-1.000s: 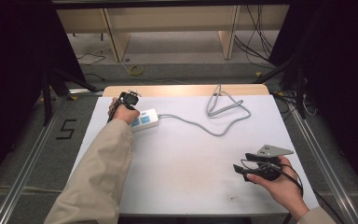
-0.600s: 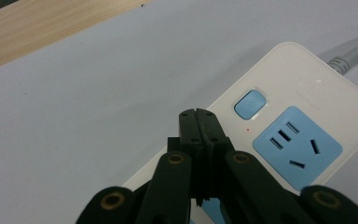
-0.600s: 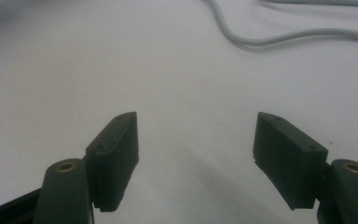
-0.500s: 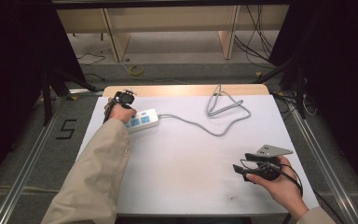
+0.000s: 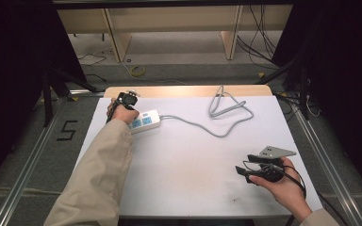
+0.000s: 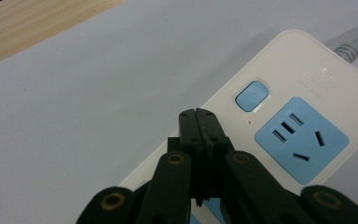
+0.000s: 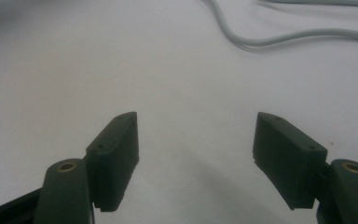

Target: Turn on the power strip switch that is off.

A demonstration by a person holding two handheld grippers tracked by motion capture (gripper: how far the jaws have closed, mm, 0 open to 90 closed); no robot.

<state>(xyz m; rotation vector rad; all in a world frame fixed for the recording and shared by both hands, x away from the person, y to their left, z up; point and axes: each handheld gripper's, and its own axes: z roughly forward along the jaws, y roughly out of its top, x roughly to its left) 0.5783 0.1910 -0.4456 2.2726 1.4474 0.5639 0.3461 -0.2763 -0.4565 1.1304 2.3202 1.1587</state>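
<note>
White power strip (image 6: 279, 140) lies flat on table, directly under left gripper (image 6: 199, 116), whose closed tips sit over strip's edge. Blue socket just right of tips; small blue button ahead, apparently untouched. Grey cord (image 5: 202, 125) trails away toward far side.

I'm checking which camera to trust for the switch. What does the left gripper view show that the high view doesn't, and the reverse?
Left gripper view: the power strip's blue button and socket slots up close, with the left claw shut beside the button. High view: the grey cord's looped run, the right claw near the table's front edge. Both: strip, left claw, white tabletop.
</note>
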